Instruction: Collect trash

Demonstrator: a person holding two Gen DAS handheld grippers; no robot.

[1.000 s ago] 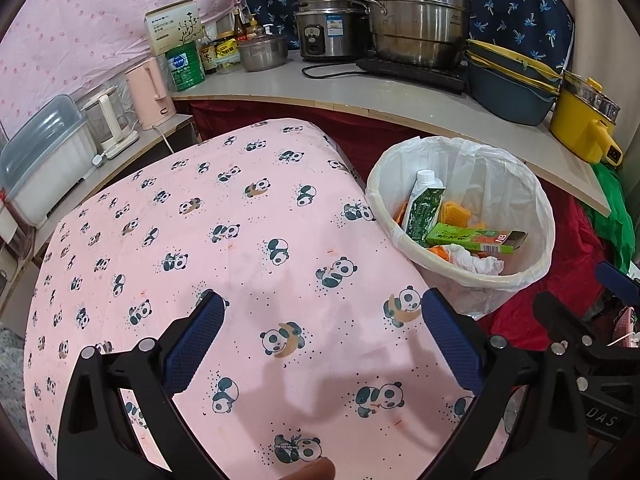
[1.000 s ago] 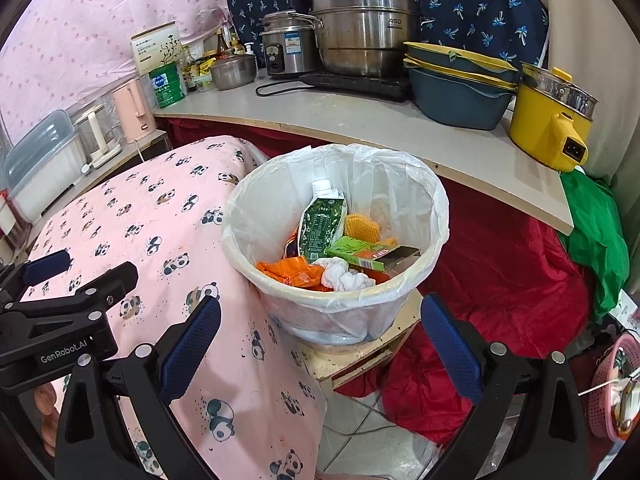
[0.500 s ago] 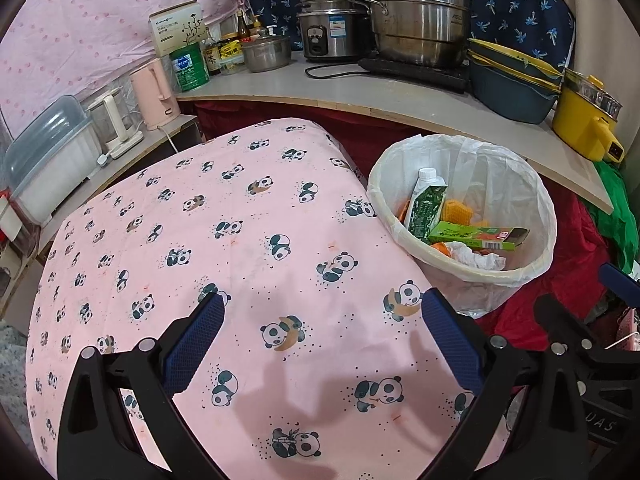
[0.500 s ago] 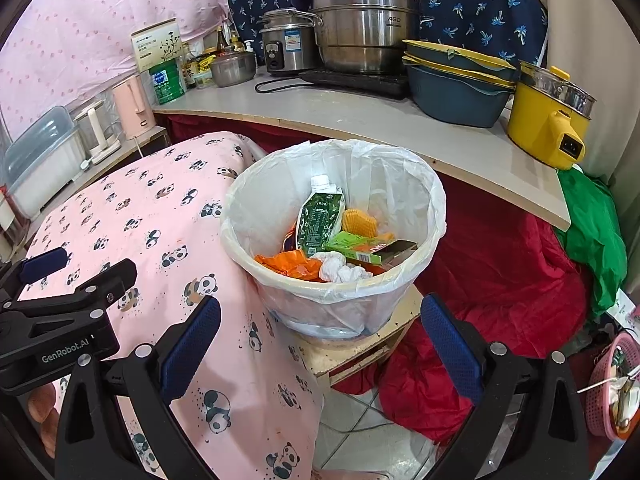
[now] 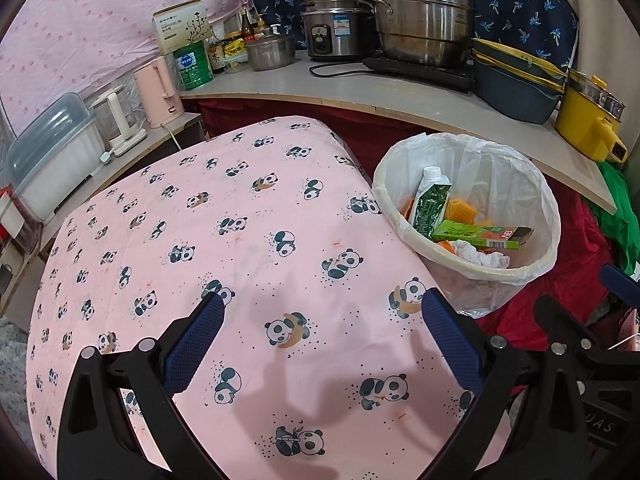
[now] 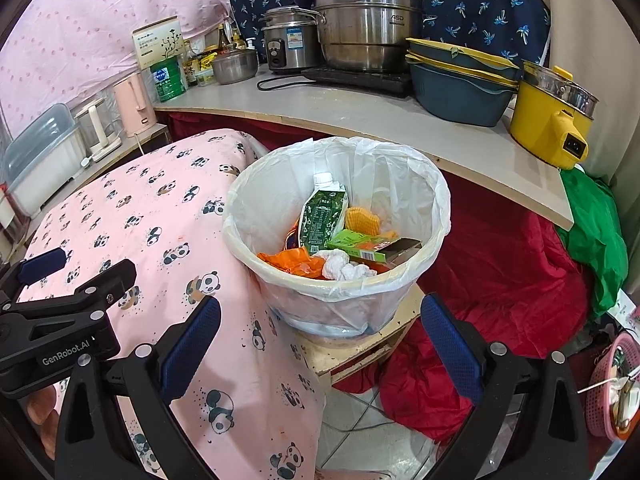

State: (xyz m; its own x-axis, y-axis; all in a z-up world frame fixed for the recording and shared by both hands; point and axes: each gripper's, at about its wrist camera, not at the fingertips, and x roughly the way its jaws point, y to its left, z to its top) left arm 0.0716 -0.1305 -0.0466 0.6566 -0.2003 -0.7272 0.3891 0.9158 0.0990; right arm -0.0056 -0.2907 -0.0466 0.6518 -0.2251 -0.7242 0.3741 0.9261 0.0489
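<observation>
A white-lined trash bin (image 6: 400, 184) (image 5: 516, 176) stands on a low wooden stool beside the table. Inside lie a green drink carton (image 6: 322, 216) (image 5: 430, 204), a green box (image 6: 372, 249) (image 5: 480, 234), an orange wrapper (image 6: 290, 262), an orange waffle piece (image 6: 362, 220) and a crumpled white tissue (image 6: 344, 266) (image 5: 480, 254). My left gripper (image 5: 320, 340) hovers open over the pink panda tablecloth (image 5: 240, 240), nothing between its fingers. My right gripper (image 6: 320, 340) is open and holds nothing, just in front of the bin. The left gripper's body (image 6: 60, 320) shows at the left of the right wrist view.
A grey counter (image 6: 360, 112) behind the bin carries steel pots (image 6: 360, 32), a rice cooker, blue basins (image 6: 456, 80) and a yellow electric pot (image 6: 548, 120). Red cloth (image 6: 500, 264) and green cloth (image 6: 592, 240) lie right of the bin. A pink kettle (image 5: 158, 92) and plastic container stand left.
Both grippers have drawn back and risen slightly, so the bin and table sit a bit lower and farther in each view. Both stayed open with nothing held.
</observation>
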